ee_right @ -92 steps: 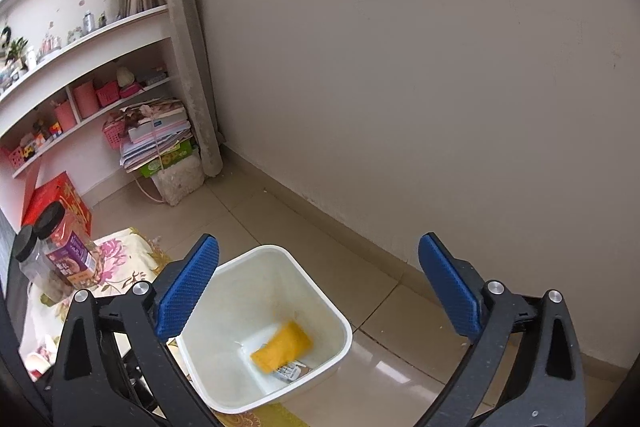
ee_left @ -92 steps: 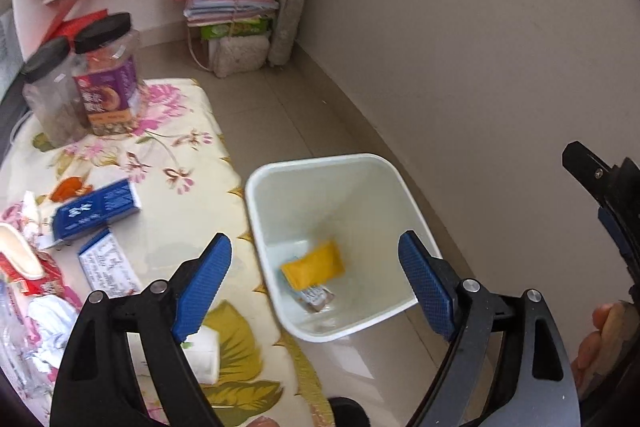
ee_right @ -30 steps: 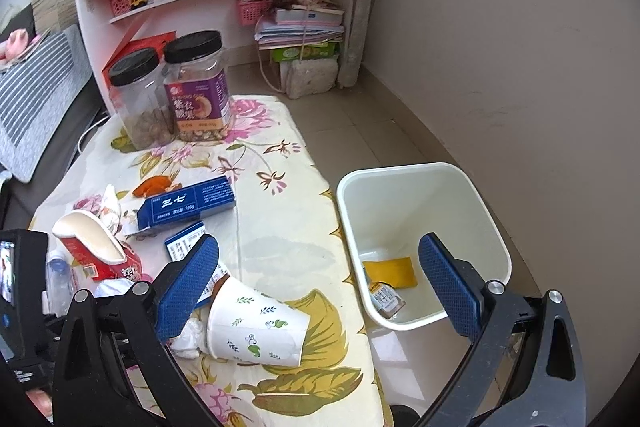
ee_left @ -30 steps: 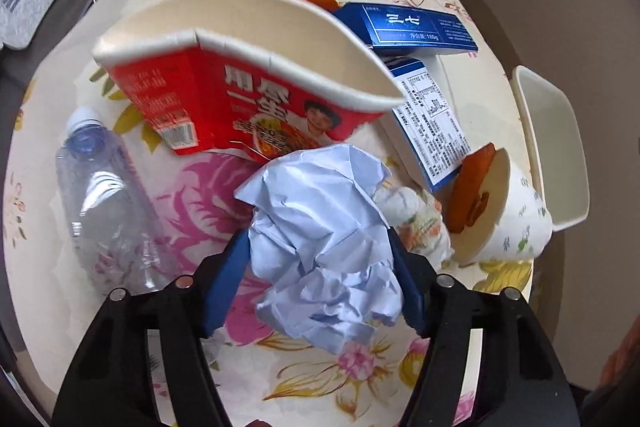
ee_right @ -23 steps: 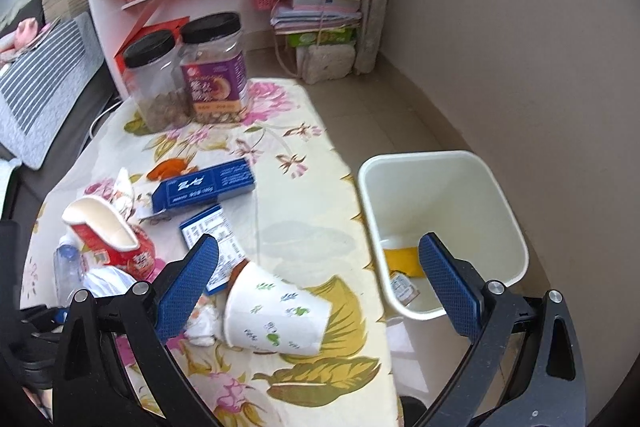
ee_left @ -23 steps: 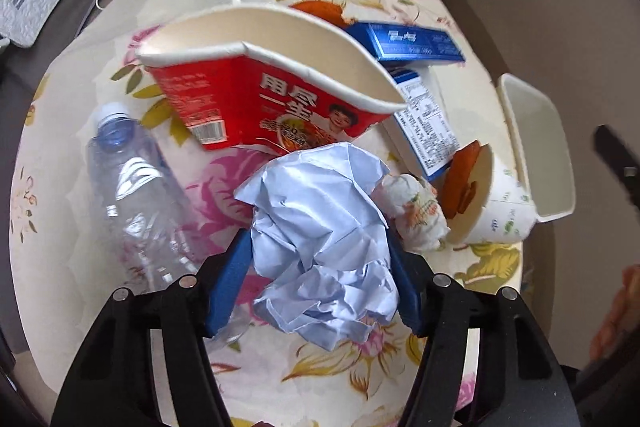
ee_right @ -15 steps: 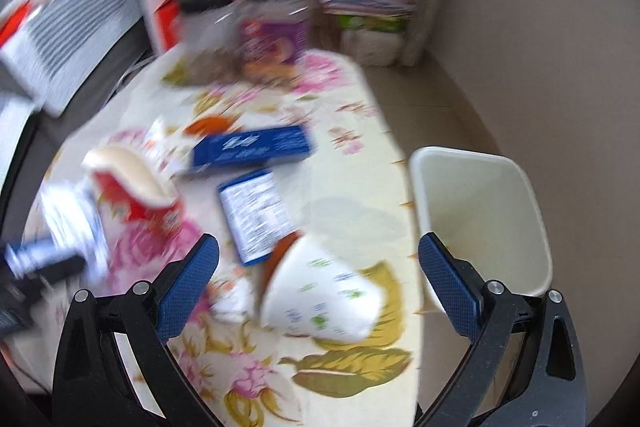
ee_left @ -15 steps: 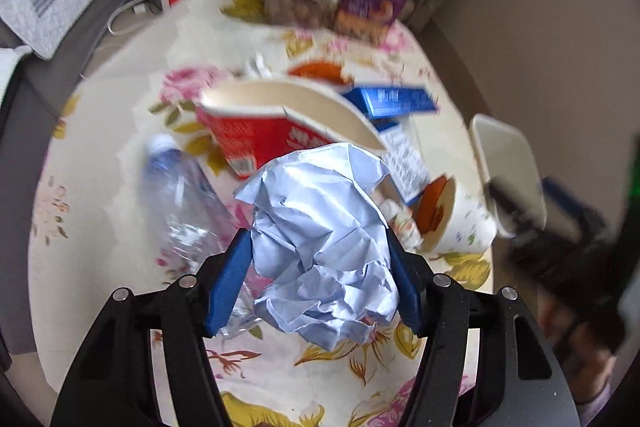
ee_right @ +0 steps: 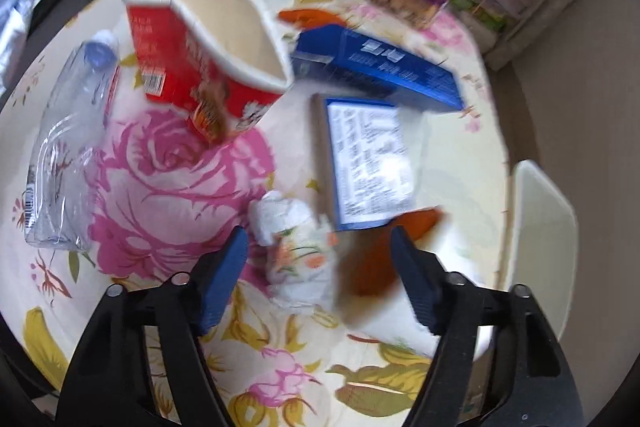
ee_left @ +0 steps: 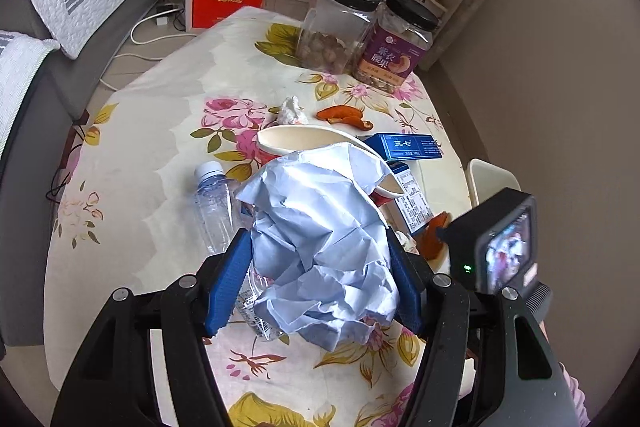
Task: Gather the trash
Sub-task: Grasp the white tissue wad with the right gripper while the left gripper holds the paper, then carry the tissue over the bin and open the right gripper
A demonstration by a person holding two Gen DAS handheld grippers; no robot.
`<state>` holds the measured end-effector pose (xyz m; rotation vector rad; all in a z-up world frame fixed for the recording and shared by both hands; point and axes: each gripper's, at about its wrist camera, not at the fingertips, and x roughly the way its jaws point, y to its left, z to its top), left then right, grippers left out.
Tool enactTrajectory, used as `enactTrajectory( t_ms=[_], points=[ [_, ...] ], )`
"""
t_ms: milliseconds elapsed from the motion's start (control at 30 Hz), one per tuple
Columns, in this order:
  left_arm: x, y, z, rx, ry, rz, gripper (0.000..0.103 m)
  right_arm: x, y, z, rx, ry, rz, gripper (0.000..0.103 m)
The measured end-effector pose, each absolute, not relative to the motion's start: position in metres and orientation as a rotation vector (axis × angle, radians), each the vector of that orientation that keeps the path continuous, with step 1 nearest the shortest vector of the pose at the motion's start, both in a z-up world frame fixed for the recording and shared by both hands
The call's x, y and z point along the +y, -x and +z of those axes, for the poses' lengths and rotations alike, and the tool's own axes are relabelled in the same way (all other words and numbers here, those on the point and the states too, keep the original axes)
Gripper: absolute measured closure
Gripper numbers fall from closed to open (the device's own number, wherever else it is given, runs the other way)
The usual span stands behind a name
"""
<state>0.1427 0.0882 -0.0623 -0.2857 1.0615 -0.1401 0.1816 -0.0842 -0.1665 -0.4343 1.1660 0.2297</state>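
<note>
A crumpled pale-blue paper ball (ee_left: 320,247) sits clamped between the blue pads of the left hand-held gripper (ee_left: 318,281), lifted above the flowered bench (ee_left: 152,147). Beyond it lie a clear bottle (ee_left: 214,203) and a red noodle cup (ee_right: 208,55). The right hand-held gripper (ee_right: 316,267), its jaws just closing, straddles a wadded napkin (ee_right: 298,251) and an orange-lined paper cup (ee_right: 372,263); blur hides whether it grips.

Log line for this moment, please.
left gripper: shut on crumpled blue paper | right gripper: closing around paper cup, pads not touching
</note>
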Motion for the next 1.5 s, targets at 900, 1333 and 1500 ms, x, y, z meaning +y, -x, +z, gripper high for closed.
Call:
enactTrajectory(
  t_ms=[900, 1333, 1500],
  points=[
    [0.075, -0.133, -0.036, 0.828, 0.177, -0.017, 0.039, -0.098, -0.158, -0.032, 0.723, 0.094, 0.252, 0.073],
    [0.030, -0.116, -0.006, 0.536, 0.031, 0.116, 0.039, -0.130, -0.145, -0.006, 0.521, 0.031, 0.119, 0.072],
    [0.017, -0.115, -0.002, 0.498, 0.037, 0.128, 0.038, -0.142, -0.142, -0.003, 0.487, 0.011, 0.086, 0.072]
  ],
)
